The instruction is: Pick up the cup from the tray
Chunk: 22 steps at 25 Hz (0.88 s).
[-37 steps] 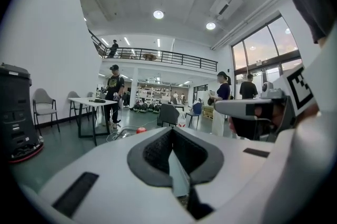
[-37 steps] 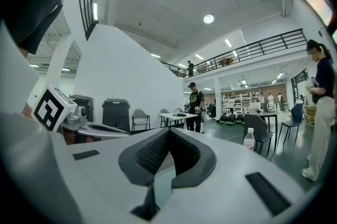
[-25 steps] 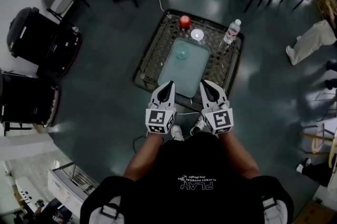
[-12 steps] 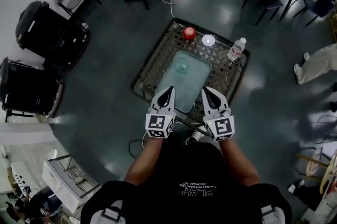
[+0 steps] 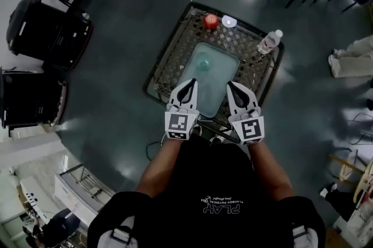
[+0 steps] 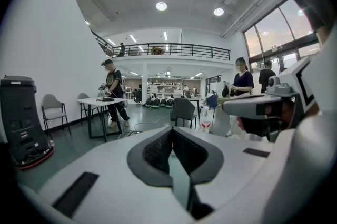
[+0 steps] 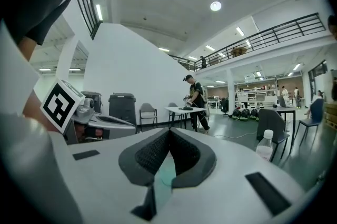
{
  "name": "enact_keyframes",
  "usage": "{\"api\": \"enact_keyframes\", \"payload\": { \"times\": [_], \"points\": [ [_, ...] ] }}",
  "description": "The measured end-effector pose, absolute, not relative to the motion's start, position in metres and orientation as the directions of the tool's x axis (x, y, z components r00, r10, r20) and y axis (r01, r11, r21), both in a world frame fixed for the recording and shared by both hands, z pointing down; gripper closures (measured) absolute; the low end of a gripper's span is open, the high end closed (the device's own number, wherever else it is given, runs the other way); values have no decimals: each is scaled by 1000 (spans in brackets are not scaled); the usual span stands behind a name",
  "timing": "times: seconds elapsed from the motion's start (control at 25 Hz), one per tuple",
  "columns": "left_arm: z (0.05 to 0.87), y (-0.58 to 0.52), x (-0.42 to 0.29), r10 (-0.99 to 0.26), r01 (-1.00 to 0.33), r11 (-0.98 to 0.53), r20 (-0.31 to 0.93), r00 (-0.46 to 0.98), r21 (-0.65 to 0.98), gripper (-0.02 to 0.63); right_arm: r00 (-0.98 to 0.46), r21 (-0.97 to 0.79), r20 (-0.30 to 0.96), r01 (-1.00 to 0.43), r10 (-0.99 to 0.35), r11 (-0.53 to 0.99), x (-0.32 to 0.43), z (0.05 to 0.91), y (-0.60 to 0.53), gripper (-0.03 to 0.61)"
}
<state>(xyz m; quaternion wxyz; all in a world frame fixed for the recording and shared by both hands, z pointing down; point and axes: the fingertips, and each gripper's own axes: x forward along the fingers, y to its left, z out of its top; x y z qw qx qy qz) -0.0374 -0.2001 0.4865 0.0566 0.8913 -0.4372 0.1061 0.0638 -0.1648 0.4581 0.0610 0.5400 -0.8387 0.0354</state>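
We are holding the left gripper (image 5: 189,83) and right gripper (image 5: 233,86), both fully closed and empty, at 6 o'clock of the tray (image 5: 220,79). The cup (image 5: 202,64) is sitting toward 12 o'clock.

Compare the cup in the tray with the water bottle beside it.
The cup sits inside the tray, near its far end; the water bottle stands outside it on the mesh table, near the right edge. The cup is pale teal like the tray; the water bottle is clear with a white cap. The cup looks low and round; the water bottle is taller and narrow. Both are on the same table.
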Motion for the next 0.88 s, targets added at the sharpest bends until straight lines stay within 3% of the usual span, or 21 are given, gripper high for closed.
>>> {"api": "enact_keyframes", "payload": {
  "times": [0.68,0.72,0.88],
  "points": [
    [596,-235,-26,-669,-738,-674,395,630,36,605,-317,-30,249,-947,-915,319,55,522,-199,570],
    [602,-235,-24,-668,-741,-671,401,627,40,583,-313,-31,255,-948,-915,316,55,526,-201,569],
    [621,-240,-22,-669,-748,-663,425,610,30,394,-296,-42,271,-954,-916,296,53,532,-206,570]
  ]
}}
